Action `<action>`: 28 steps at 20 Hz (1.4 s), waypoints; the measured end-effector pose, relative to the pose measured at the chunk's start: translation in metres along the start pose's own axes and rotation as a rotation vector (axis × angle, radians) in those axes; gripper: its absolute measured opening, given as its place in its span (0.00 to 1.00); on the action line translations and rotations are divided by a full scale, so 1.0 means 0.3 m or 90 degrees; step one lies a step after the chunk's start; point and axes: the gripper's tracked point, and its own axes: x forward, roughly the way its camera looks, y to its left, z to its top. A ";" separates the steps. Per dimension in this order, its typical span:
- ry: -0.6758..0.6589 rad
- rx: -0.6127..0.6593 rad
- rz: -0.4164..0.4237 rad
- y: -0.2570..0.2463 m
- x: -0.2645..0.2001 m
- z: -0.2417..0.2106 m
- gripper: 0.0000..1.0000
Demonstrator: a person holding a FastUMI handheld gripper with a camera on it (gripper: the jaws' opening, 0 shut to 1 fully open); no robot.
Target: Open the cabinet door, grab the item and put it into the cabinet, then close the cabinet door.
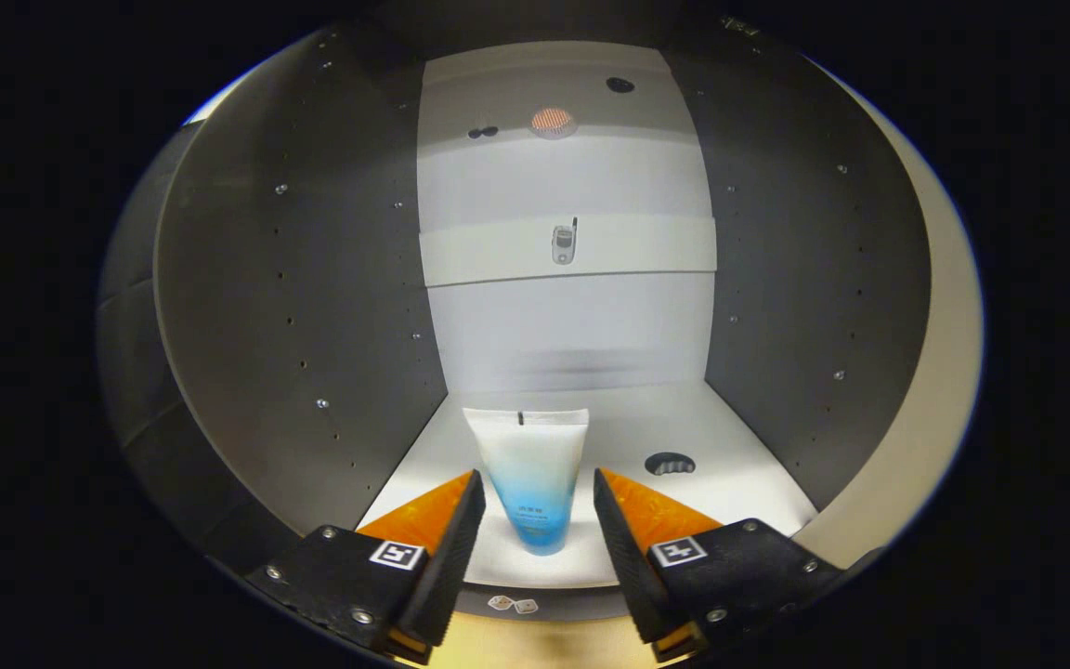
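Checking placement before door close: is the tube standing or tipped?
Standing. The tube sits on its cap on the cabinet floor, crimped end up, between the fingers of the open gripper, which do not touch it.

A test booth: bare cabinet [312, 307] interior with drilled, screw-studded side panels, pale shelves [591, 251].

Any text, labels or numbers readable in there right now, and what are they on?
No text can be read.
White-to-blue plastic tube, standing on the cabinet's white shelf between the open hand-held gripper fingers: small print, too blurred to read.
Square black-and-white markers on the fingers: patterns, not words.
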 end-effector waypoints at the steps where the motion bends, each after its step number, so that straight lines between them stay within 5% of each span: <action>1: -0.011 -0.006 -0.005 -0.010 -0.019 0.013 0.79; 2: -0.022 -0.011 -0.007 -0.015 -0.036 0.024 0.90; 4: -0.044 -0.012 -0.006 -0.017 -0.094 0.047 0.94; 13: -0.128 0.017 0.017 0.015 -0.471 0.095 0.94; 28: -0.202 0.019 0.033 0.054 -0.993 -0.051 0.94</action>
